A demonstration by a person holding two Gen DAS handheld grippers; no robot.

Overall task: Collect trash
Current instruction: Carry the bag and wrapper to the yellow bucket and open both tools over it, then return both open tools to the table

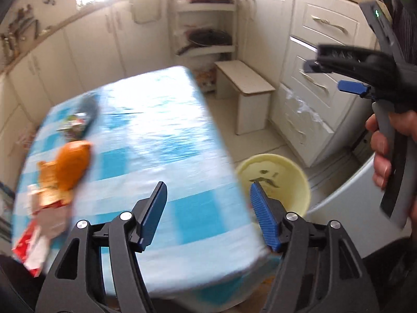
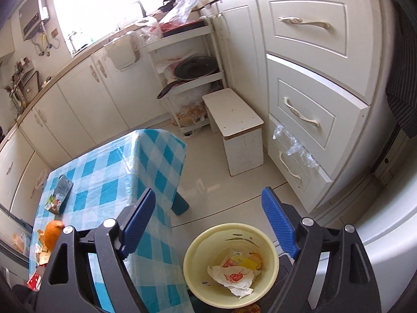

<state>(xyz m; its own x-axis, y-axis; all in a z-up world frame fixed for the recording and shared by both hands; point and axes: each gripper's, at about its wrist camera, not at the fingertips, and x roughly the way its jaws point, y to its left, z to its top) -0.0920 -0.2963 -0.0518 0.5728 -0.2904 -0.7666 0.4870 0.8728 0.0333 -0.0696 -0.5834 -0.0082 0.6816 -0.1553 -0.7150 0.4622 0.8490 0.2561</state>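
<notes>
The trash is sitting in two places. Some is already lying in the yellow bin [image 2: 230,263] on the floor just beside the table's near right corner: crumpled white paper with red print [image 2: 233,277] and a yellow wrapper. The rest is waiting on the blue checked table [image 2: 109,172]: an orange peel [image 2: 53,234] at the near left edge, scraps and a red packet [image 2: 34,280] nearer still, and a small carton [image 2: 61,191] lying farther along the left side.

The right gripper [image 2: 208,221] is hanging over the bin with its jaws standing wide and nothing between them. The left gripper [image 1: 208,211] is hovering over the table's near end, jaws also well apart and empty; its view is blurring, so fine detail is uncertain.

Judging from this, the next pickup falls to the left gripper, nearest the peel pile. It would do well to reach left for one piece at a time, closing on the bulk of the peel rather than its edge, lifting clear of the plastic-covered cloth so the pads are not dragging it, and only letting go once fully over the bin's mouth. The loose scraps risk slipping.
</notes>
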